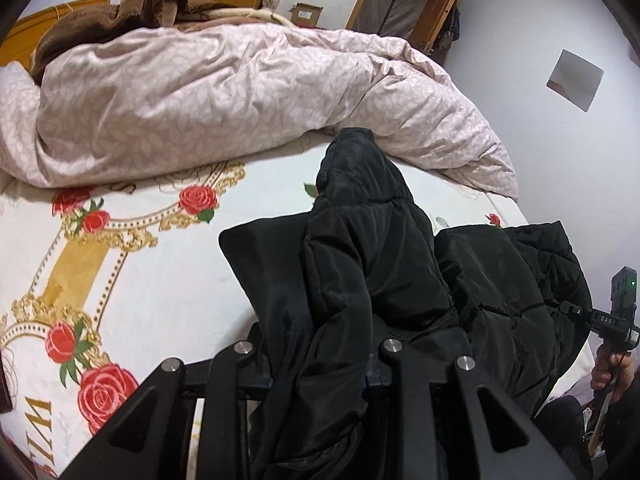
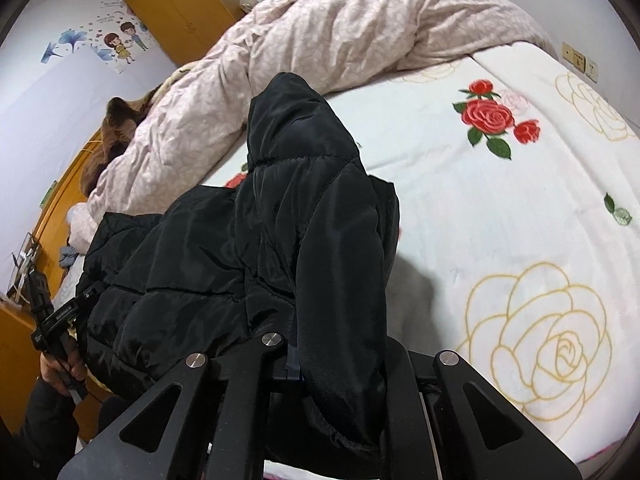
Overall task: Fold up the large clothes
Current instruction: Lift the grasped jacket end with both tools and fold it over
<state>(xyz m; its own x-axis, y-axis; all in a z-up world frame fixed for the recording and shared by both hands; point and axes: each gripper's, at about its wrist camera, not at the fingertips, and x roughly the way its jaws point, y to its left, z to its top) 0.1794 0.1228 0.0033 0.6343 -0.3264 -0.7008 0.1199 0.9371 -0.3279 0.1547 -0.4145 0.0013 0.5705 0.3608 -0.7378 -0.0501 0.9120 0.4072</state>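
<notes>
Black quilted puffer jacket (image 1: pixel 400 264) hangs bunched between both tools above the bed sheet (image 1: pixel 168 280), a sleeve or hood end poking up toward the duvet (image 1: pixel 224 100). The left gripper (image 1: pixel 320 356) has a fold of it pinched between its closed fingers; the right gripper (image 2: pixel 340 344) clamps another fold in the same way, the fabric spilling over its frame.

Only the left view shows the wood-framed doorway (image 1: pixel 404 0), a cardboard box (image 1: pixel 306 14) and the person's right hand (image 1: pixel 612 368) on its handle. Only the right view shows the cartoon wall stickers (image 2: pixel 120 42), the orange wardrobe (image 2: pixel 184 4), two wall sockets (image 2: pixel 580 60) and the left hand (image 2: pixel 60 364).

One jacket, one pink leaf-print duvet, one brown fleece blanket (image 1: pixel 132 4) heaped at the headboard end. The sheet is white with red roses and gold outlines; the walls are pale.
</notes>
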